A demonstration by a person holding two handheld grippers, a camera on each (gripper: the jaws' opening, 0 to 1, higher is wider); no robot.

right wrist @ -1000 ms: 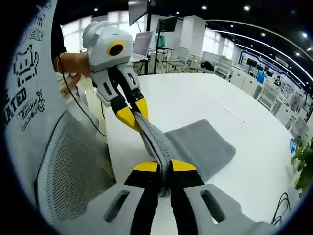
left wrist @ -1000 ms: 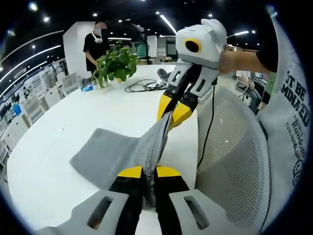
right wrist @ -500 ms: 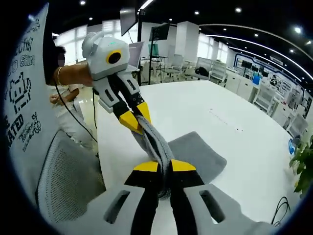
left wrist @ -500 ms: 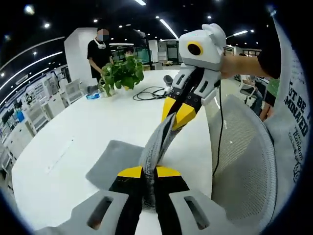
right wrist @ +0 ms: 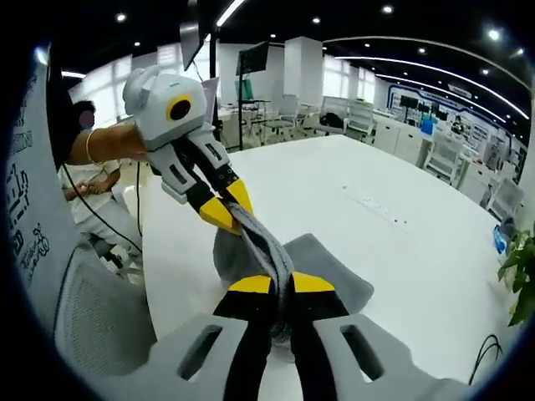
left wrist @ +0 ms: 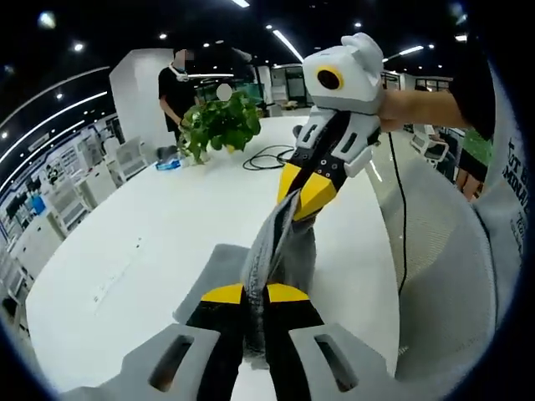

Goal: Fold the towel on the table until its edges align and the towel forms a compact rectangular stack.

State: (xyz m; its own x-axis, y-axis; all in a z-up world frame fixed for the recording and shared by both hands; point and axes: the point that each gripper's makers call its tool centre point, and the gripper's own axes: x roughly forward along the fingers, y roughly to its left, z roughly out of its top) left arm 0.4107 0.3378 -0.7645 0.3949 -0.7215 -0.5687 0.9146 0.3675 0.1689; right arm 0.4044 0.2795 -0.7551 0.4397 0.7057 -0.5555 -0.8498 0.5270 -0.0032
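A grey towel [left wrist: 280, 251] hangs bunched between both grippers above the white table [left wrist: 159, 234], its lower part still trailing on the tabletop. My left gripper [left wrist: 255, 294] is shut on one end of it. In the left gripper view my right gripper [left wrist: 303, 197] comes in from the upper right, shut on the other end. In the right gripper view my right gripper [right wrist: 282, 286] pinches the towel [right wrist: 322, 263], and the left gripper [right wrist: 224, 210] holds the far end at the upper left. The edge between them is stretched into a narrow rope.
A potted green plant [left wrist: 219, 124] and a black cable [left wrist: 266, 156] sit at the table's far end, with a person [left wrist: 177, 83] standing behind. A mesh office chair [left wrist: 443, 276] stands beside the table's near edge. Another plant [right wrist: 522, 276] shows at the right.
Both grippers have lifted and pulled the towel further off the table; less of it lies flat now. The cameras have shifted so that more tabletop shows.
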